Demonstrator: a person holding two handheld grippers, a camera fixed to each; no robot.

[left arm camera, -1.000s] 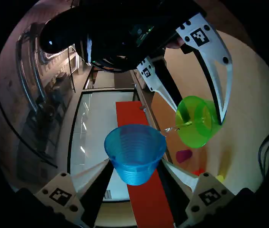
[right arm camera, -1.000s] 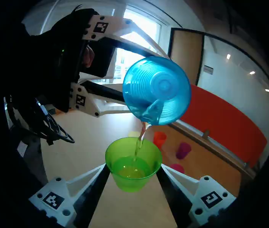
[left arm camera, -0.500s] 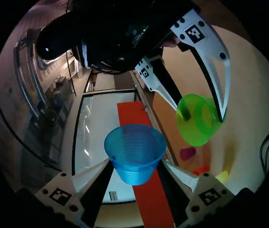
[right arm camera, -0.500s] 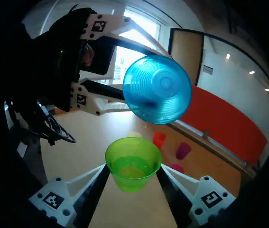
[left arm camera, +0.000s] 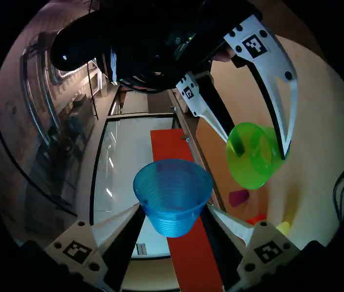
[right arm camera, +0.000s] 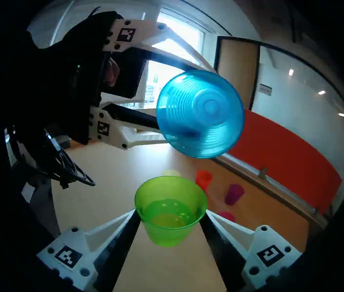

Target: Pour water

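My left gripper [left arm camera: 174, 221] is shut on a blue plastic cup [left arm camera: 172, 194]. In the right gripper view that blue cup [right arm camera: 201, 114] hangs tipped on its side above and behind the green cup, its bottom facing the camera, with no stream leaving it. My right gripper [right arm camera: 171, 225] is shut on a green plastic cup [right arm camera: 171, 214] that stands upright with water in it. In the left gripper view the green cup [left arm camera: 252, 155] sits between the right gripper's white fingers [left arm camera: 274, 82] to the right of the blue cup.
A wooden table [right arm camera: 123, 180] lies below, with small cups on it: orange [right arm camera: 203, 178], magenta [right arm camera: 234, 193] and yellow [right arm camera: 171, 173]. Black cables [right arm camera: 64, 165] lie at its left. A red wall panel [right arm camera: 293, 155] and a window [right arm camera: 172, 63] stand behind.
One second ago water ran from the blue cup into the green cup. The stream has stopped, and both cups have stayed nearly where they were.
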